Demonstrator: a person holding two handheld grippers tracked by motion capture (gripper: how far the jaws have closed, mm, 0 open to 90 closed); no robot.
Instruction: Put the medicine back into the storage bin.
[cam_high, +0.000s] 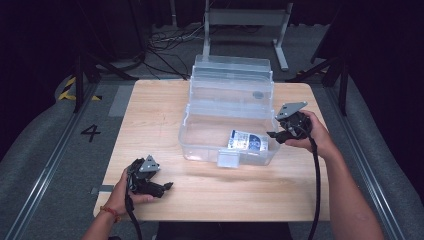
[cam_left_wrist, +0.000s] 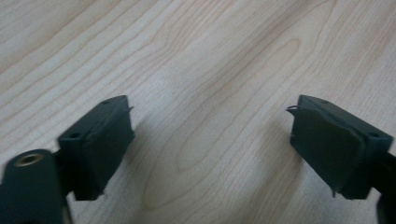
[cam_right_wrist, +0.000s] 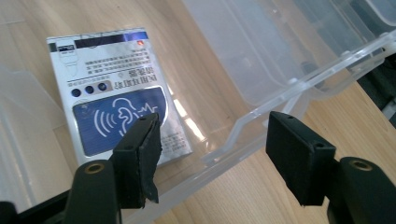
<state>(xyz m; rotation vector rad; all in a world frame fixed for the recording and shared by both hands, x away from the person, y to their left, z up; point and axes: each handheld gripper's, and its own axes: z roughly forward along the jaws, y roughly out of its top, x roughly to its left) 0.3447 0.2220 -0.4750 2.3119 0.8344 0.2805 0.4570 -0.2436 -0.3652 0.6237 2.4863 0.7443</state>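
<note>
Inside the clear plastic box lies a white-and-blue packet; the right gripper hovers above its rim, jaws apart, holding nothing. The left gripper rests over bare table, jaws wide and empty.

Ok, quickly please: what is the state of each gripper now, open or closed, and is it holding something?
Left gripper: open, holding nothing, over the bare wooden table.
Right gripper: open, holding nothing, at the clear plastic box with the medicine carton inside.
</note>
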